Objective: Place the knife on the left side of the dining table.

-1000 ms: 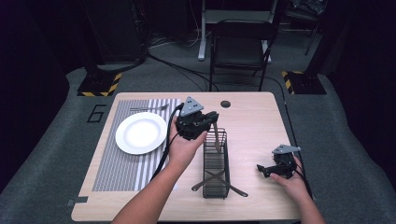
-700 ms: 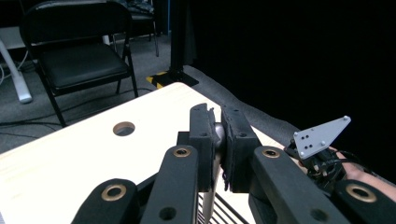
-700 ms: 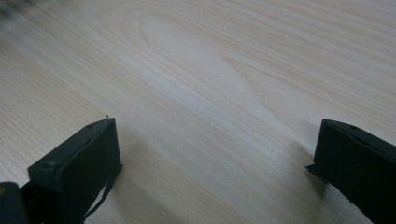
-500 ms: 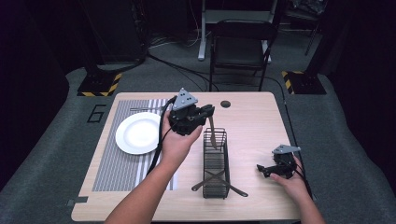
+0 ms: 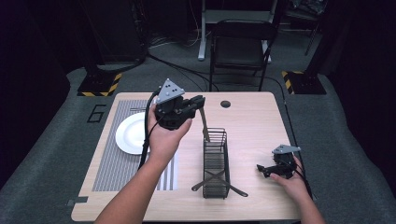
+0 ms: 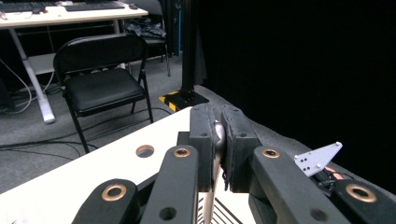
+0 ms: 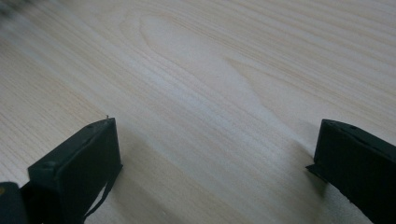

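We see a pale wood-grain counter (image 5: 252, 121) bearing a grey-and-white striped mat (image 5: 109, 172), a white plate (image 5: 130, 135) and a black wire rack (image 5: 215, 163); each hand-held gripper is black, the left (image 5: 198, 100) topped by a grey plate; hazard blocks (image 5: 98, 86) show yellow-black stripes.

Wooden table (image 5: 252, 121) carries striped mat (image 5: 112, 177), white plate (image 5: 130, 135), wire rack (image 5: 215, 163).

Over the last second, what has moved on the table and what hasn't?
The left gripper, shut on a metal utensil, has lifted up and toward the far-left, drawing the utensil up out of the wire rack; its lower end is still inside the rack's far end. Unchanged: the right gripper, jaws open, resting on the table; the white plate; the rack.
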Demonstrator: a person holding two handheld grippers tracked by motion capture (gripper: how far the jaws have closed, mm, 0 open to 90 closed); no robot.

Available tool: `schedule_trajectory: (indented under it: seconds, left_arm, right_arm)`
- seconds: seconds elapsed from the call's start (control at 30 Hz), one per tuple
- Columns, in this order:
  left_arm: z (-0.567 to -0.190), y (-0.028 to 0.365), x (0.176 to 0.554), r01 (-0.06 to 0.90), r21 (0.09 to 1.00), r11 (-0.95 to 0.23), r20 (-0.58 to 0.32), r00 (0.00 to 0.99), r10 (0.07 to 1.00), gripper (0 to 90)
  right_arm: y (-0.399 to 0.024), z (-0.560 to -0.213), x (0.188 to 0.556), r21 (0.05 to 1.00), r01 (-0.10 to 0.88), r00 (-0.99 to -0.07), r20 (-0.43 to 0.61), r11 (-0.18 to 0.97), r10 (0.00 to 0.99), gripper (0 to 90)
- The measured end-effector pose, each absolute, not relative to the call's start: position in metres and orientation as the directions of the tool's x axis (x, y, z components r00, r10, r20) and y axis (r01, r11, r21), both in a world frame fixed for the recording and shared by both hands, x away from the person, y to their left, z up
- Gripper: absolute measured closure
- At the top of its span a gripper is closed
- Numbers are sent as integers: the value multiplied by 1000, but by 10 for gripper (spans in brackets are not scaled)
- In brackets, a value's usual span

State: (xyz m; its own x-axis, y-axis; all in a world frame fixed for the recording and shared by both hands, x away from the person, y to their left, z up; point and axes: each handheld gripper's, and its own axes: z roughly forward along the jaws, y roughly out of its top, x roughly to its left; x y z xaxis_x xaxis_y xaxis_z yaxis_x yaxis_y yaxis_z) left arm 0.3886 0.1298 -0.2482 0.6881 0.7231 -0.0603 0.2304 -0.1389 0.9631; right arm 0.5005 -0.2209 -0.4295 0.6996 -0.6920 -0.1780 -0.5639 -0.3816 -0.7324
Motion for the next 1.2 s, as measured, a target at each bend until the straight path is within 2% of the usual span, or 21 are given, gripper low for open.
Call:
schedule_trajectory:
  seconds: [0.6,0.77,1.2]
  left_arm:
    - [-231,166,378,212,973,-96,-66,649,758,838]
    - [-238,177,378,214,971,-110,-55,639,767,838]
    - [-270,204,380,281,955,-98,-94,598,796,839]
  right_arm:
    - [-221,-429,501,-732,-564,700,-178,-382,-692,0]
    - [-221,-429,500,-733,-564,700,-178,-382,-692,0]
    - [-221,-429,500,-732,-564,700,-178,-382,-692,0]
